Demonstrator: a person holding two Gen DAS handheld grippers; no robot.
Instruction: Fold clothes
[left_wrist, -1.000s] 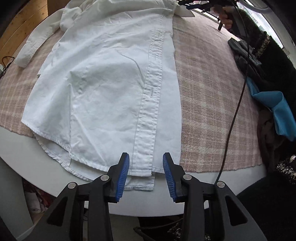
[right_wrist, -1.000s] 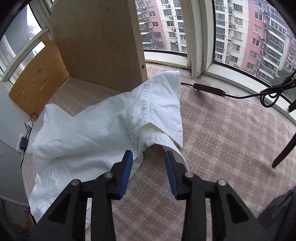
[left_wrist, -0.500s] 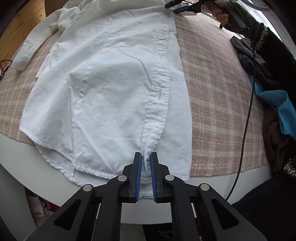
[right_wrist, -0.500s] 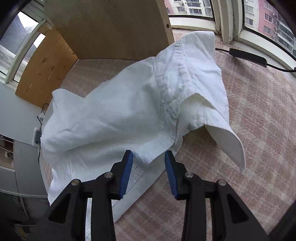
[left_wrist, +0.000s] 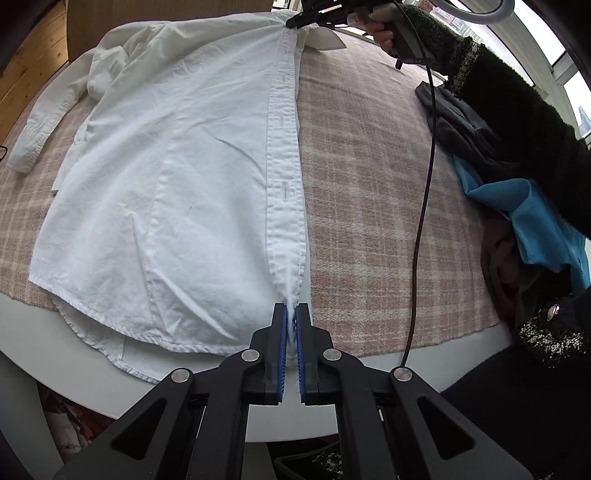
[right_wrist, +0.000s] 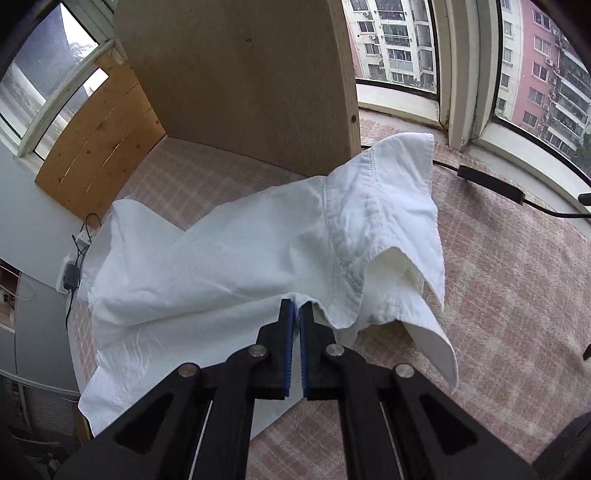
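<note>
While the shirt (left_wrist: 177, 177) lies flat on the counter (left_wrist: 369, 184), its placket runs lengthwise between both grippers. Left gripper (left_wrist: 291, 317): clamped on hem end. Right gripper (right_wrist: 295, 314): clamped on shirt beside collar (right_wrist: 388, 206).

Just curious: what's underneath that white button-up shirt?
The white button-up shirt lies on a pink checked cloth. What the cloth looks like beneath it is hidden.

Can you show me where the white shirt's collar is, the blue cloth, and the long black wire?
collar (right_wrist: 384, 206): right wrist view, on its flat outer face.
blue cloth (left_wrist: 532, 225): left wrist view, middle of the fold.
black wire (left_wrist: 424, 177): left wrist view, halfway along.
</note>
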